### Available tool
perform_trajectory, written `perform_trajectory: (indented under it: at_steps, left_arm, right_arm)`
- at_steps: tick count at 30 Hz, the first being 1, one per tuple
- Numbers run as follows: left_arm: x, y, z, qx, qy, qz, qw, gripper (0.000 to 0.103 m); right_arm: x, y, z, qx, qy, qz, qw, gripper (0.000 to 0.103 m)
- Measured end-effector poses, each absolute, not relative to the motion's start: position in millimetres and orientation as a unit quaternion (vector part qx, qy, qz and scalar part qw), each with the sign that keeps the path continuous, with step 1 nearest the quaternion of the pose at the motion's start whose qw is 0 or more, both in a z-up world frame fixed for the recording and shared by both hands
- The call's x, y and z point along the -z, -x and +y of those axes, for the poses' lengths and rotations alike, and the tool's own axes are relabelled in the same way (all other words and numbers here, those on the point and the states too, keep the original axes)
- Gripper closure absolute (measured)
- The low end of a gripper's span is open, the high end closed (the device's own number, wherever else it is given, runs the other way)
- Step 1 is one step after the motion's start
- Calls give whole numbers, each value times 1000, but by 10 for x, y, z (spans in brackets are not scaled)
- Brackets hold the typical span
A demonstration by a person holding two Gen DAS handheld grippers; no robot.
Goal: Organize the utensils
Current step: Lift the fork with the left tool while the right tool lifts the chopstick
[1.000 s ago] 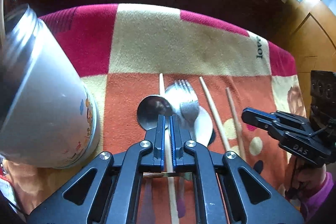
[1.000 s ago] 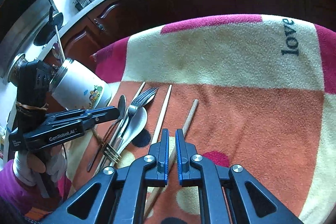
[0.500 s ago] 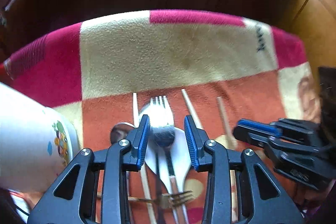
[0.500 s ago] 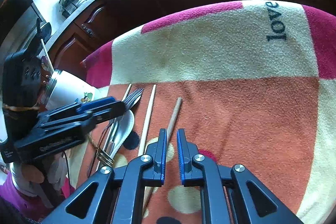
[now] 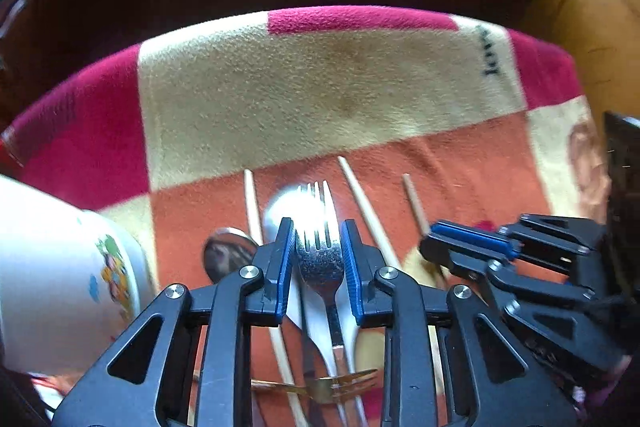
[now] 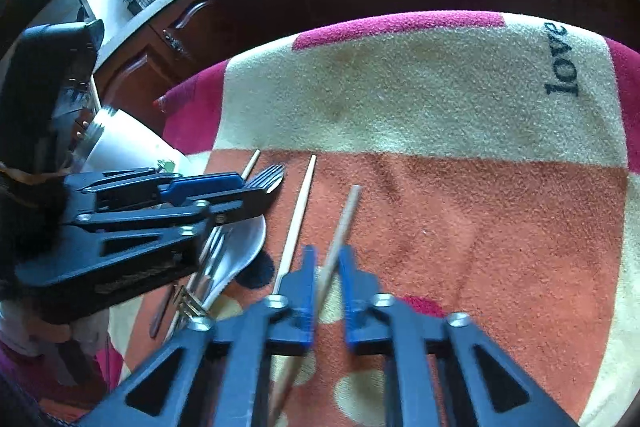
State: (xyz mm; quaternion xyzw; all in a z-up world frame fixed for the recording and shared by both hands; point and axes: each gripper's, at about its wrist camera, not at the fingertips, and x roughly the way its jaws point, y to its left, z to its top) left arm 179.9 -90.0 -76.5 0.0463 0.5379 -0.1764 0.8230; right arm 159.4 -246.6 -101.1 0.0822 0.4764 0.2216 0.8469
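The left gripper straddles the steel fork lying on the blanket; its jaws have just been closing, pads apparently not yet pressing. The right gripper stands narrow around a wooden chopstick, contact unclear.

Steel fork atop white spoon, flat.

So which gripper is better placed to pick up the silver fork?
Left. The left gripper already straddles the silver fork, jaws just narrowing around it. The right gripper sits over a chopstick.
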Motion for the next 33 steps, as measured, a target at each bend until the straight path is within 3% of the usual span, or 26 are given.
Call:
perform_trajectory:
  at_steps: [12, 33]
  left_arm:
    - [581, -1303, -553, 269, 124, 531, 794, 83]
    - [39, -823, -311, 289, 166, 468, 818, 83]
  right_arm:
    - [679, -1233, -2796, -210, -106, 441, 866, 96]
    - [288, -880, -2594, -214, -77, 412, 882, 97]
